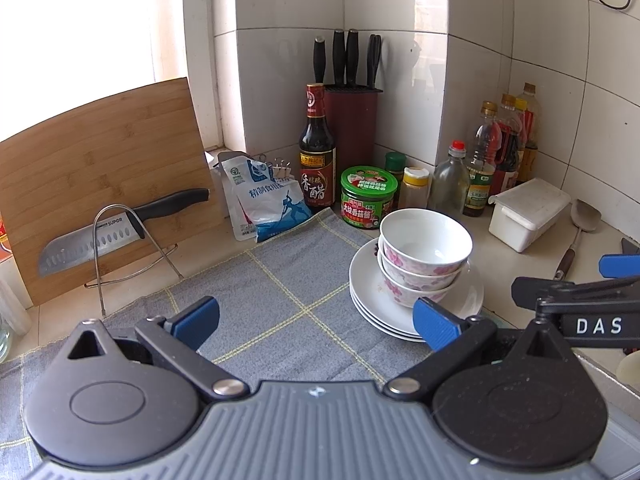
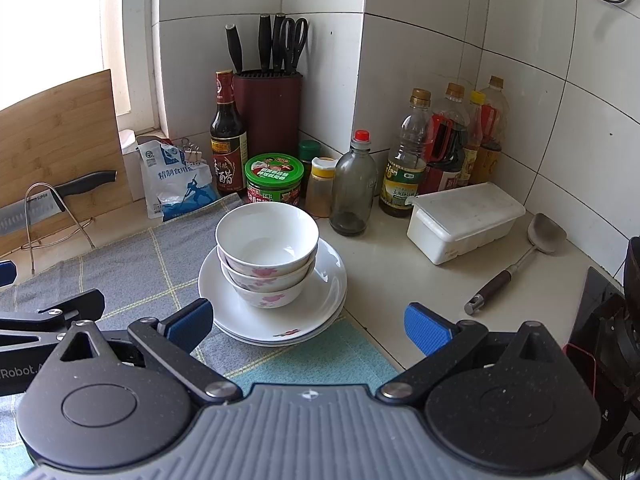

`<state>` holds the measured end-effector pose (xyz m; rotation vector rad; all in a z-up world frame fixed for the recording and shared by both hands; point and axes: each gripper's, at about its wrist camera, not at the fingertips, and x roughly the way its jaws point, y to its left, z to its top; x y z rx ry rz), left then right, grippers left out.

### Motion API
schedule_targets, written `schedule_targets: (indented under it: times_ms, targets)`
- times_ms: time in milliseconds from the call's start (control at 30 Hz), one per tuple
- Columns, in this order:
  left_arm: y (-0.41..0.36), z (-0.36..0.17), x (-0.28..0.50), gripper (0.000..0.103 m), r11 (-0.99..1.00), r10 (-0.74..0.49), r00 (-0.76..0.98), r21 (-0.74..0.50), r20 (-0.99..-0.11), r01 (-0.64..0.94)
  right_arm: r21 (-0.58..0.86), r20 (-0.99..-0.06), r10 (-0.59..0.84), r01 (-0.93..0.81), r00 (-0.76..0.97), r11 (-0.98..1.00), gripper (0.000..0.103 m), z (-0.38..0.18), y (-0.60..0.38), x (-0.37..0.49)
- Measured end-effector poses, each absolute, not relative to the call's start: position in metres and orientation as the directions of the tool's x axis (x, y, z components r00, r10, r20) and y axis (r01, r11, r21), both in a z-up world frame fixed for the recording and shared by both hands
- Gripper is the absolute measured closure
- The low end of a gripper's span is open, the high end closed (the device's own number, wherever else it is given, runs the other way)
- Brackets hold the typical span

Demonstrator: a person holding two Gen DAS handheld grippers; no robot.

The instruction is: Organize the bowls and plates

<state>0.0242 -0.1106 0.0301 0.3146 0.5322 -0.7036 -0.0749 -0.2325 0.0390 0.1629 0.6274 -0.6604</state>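
A: Bowls (image 2: 267, 258), three nested, stand on the plates (image 2: 320, 300) at the cloth's (image 1: 280, 280) right edge, near the counter's back corner. Both grippers, left (image 1: 316, 322) and right (image 2: 308, 326), are spread wide, grasping nothing.

B: Hazards?

A: The stack sits off-centre; a nudge could probably tip it. The jar (image 2: 274, 180) and glass bottle (image 2: 354, 188) crowd just behind; the box (image 2: 464, 220) and spatula (image 2: 520, 256) lie rightward.

A bamboo cutting board (image 1: 100, 184) leaned at nine o'clock behind a knife (image 1: 116, 232) on a wire stand (image 1: 132, 256). At twelve stood a knife block (image 2: 267, 108), vinegar bottle (image 2: 228, 136) and green-lidded jar (image 2: 274, 179). A white lidded box (image 2: 466, 220) and ladle (image 2: 520, 256) lay toward two o'clock.
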Motion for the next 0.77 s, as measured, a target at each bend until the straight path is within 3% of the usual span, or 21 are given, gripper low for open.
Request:
schedule_targets:
  times_ms: [767]
  targets:
    - [-0.1120, 0.0316, 0.0231, 0.001, 0.721, -0.532, 0.637, 0.096, -0.558, 0.687, -0.064, -0.586, -0.533, 0.621, 0.610, 0.781, 0.000, 0.0409, -0.2319, -0.0772]
